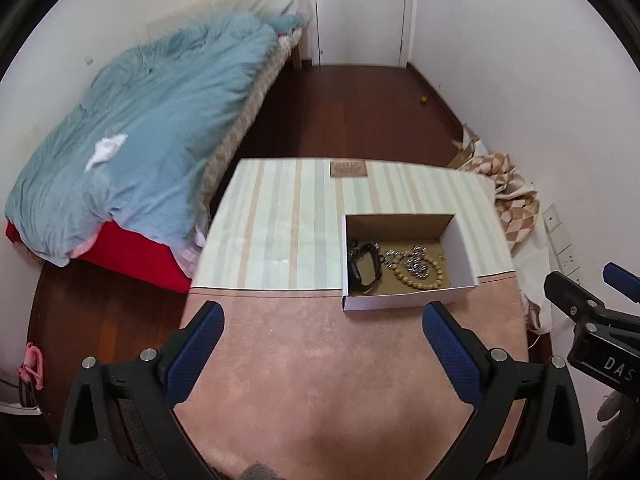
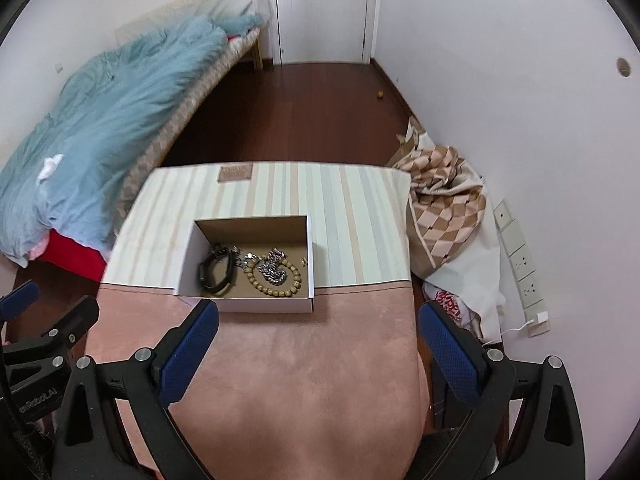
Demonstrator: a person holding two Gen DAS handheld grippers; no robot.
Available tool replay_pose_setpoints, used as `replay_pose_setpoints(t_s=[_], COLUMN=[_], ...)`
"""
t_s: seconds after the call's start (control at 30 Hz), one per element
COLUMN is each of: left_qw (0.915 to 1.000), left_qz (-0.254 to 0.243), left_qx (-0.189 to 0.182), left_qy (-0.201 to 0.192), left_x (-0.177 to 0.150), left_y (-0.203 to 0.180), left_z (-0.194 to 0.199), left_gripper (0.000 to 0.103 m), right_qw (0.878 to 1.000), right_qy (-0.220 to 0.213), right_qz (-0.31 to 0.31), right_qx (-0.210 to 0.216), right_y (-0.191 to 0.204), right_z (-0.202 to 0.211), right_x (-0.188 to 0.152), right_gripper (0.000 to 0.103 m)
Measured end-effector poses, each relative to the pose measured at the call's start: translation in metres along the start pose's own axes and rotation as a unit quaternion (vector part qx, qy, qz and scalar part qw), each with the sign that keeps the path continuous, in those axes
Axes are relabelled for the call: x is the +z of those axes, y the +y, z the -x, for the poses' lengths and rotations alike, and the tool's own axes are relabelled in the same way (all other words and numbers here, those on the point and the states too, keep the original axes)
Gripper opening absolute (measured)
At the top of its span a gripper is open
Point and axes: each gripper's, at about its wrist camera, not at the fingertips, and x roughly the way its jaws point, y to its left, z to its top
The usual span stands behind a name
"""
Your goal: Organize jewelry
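Jewelry box [image 2: 248,304] holding watch [image 2: 216,274], bead bracelet [image 2: 276,280], chain [image 2: 274,266]

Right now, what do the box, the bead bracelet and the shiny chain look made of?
The box looks like cardboard: white outside, matte brown inside, folded walls. The bead bracelet seems wooden, with tan, dull round beads. The chain looks like metal, silvery and glinting, though plated plastic is possible.

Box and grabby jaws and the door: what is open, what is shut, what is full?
Box: open, no lid, jewelry inside.
Black strap: lying in the box.
Bead bracelet: in the box, around the silver chain.
Left gripper: jaws open, empty.
Right gripper: jaws open, empty.
Door: shut.
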Motion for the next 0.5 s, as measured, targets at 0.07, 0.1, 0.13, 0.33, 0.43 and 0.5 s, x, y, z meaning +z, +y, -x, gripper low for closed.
replay_pose_setpoints(t_s=[0.07,0.1,0.13,0.33,0.43,0.5], left_qw=[0.9999,0.9998,0.9997,0.9980,0.9969,0.9965], left_qz=[0.001,0.004,0.007,0.016,0.018,0.023], left_qx=[-0.003,-0.003,-0.004,-0.002,-0.002,-0.006], left_qy=[-0.012,-0.018,-0.025,-0.060,-0.076,-0.080], left_x=[-0.001,-0.002,-0.002,-0.003,-0.004,-0.007], left_y=[0.000,0.001,0.002,0.004,0.005,0.007], left_z=[0.019,0.029,0.040,0.088,0.110,0.120], left_gripper=[0.101,0.101,0.101,0.101,0.101,0.101], right_qw=[1.000,1.000,1.000,0.997,0.996,0.995], right_qy=[-0.014,-0.022,-0.030,-0.074,-0.089,-0.100], right_qz=[-0.001,-0.002,-0.003,0.000,-0.003,-0.004], right_qx=[0.003,0.004,0.005,0.005,0.006,0.007], right_y=[-0.001,-0.001,-0.001,-0.003,-0.004,-0.005], right_z=[0.021,0.034,0.045,0.107,0.130,0.146], right_x=[-0.003,-0.005,-0.006,-0.011,-0.013,-0.015], right_gripper=[0.101,0.101,0.101,0.101,0.101,0.101])
